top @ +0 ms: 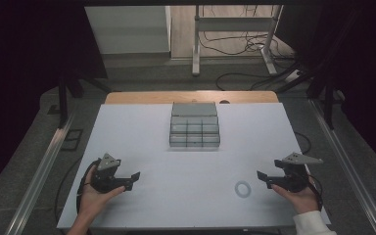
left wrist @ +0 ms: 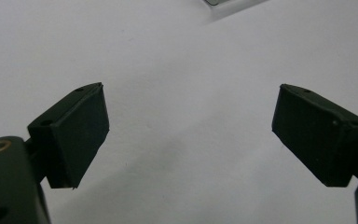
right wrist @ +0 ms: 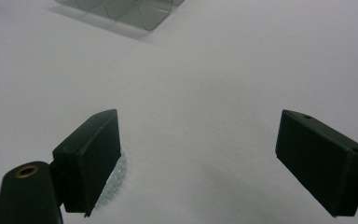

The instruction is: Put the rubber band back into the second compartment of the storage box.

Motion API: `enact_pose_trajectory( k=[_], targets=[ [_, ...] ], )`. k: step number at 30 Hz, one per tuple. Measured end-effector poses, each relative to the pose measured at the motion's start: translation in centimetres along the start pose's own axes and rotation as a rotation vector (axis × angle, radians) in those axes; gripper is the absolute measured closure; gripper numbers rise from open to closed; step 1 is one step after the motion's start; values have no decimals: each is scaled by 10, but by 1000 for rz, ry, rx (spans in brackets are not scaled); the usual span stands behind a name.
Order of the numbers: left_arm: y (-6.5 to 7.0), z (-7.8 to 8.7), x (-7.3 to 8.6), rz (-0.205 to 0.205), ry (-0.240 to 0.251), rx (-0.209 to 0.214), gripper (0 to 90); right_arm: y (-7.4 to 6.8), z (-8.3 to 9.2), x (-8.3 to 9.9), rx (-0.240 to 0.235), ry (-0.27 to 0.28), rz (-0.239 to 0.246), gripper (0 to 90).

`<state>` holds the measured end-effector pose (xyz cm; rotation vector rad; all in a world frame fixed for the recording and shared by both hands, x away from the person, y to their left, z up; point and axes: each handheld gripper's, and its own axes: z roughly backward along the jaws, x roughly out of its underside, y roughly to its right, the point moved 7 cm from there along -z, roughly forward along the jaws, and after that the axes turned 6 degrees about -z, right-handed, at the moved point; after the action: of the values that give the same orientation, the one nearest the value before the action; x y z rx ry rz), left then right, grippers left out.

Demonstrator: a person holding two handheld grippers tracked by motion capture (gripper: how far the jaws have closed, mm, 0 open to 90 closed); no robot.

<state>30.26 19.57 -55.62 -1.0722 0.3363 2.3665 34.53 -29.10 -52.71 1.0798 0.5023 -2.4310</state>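
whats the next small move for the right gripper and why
Probably slide the right gripper a little toward the small clear ring and lower over it: its jaws stand wide open and empty, and the ring lies just beside it on the white table.

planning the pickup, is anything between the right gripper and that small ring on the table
Nothing visible. The right gripper is open, and only bare white table lies between it and the ring, just to its front-left. The compartment organizer sits farther back.
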Motion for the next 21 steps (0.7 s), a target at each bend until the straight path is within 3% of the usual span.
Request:
enact_pose_trajectory(
  k=[21],
  targets=[
    [1, -1, 0, -9, -7, -6, 106, 2, -2, 3, 12, -23, 4, 140]
  ],
)
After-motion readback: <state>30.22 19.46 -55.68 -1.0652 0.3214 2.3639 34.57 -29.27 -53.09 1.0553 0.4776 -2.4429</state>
